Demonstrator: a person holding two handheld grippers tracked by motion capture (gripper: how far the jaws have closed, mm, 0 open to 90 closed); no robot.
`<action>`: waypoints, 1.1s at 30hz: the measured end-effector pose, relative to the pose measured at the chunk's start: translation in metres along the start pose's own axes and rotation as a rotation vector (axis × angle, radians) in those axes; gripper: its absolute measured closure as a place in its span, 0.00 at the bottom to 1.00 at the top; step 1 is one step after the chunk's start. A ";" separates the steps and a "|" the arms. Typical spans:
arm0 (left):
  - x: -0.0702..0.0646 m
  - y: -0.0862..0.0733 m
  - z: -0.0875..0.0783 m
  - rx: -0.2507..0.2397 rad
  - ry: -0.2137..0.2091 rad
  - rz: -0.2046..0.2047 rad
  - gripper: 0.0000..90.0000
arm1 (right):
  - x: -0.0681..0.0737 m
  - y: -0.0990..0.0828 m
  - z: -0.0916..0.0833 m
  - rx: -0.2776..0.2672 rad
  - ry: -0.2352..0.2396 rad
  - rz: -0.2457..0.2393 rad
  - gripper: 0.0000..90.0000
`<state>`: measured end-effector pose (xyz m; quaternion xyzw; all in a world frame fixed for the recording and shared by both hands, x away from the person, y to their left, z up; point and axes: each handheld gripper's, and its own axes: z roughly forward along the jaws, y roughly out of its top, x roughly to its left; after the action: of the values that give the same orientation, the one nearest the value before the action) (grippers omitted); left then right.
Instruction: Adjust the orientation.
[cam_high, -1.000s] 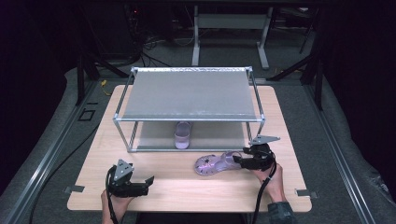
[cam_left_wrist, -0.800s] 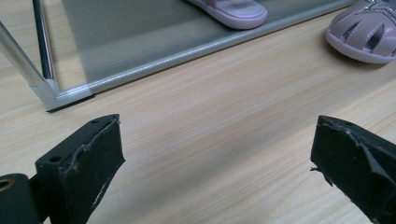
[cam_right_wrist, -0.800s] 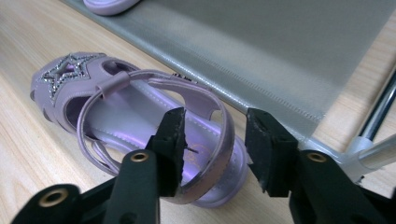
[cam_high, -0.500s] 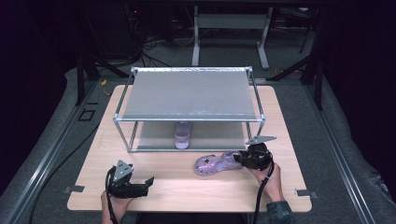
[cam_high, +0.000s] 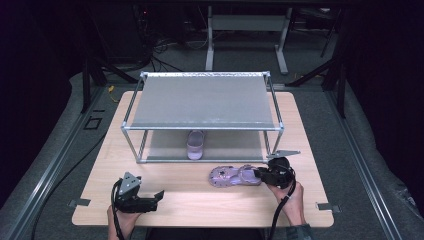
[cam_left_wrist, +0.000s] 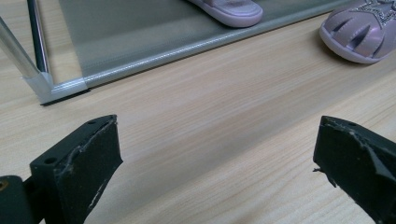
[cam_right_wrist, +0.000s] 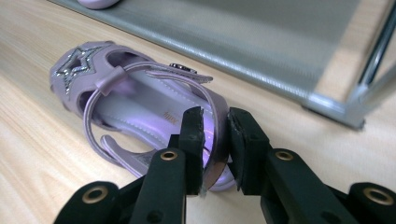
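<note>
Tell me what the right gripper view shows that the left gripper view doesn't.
Right gripper view: the right hand-held gripper shut on the heel strap of the purple sandal.

Left gripper view: the left hand-held gripper, jaws wide apart over bare table, and the rack's corner post.

Both: the sandal's star-trimmed toe, the grey lower shelf and the second sandal on it.

The sandal (cam_right_wrist: 140, 112) in the right gripper (cam_right_wrist: 215, 122) is pale lilac with a glittery silver star. The counter (cam_high: 200, 200) is light woodgrain; the rack (cam_high: 202, 100) beyond is grey.
</note>
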<state>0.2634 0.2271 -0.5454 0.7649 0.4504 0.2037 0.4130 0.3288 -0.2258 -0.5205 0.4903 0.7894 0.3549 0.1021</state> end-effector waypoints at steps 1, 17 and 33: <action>0.000 -0.001 0.001 -0.003 -0.004 -0.003 0.01 | 0.002 -0.001 -0.002 0.004 -0.002 0.018 0.84; 0.003 -0.003 0.001 0.000 0.002 0.007 0.00 | 0.010 -0.021 -0.025 -0.051 0.016 -0.040 0.62; 0.000 -0.003 0.002 0.010 -0.015 0.018 0.00 | 0.017 -0.022 0.004 -0.049 0.145 -0.302 0.04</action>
<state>0.2626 0.2269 -0.5490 0.7726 0.4411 0.1995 0.4108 0.3072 -0.2150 -0.5349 0.3366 0.8506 0.3889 0.1089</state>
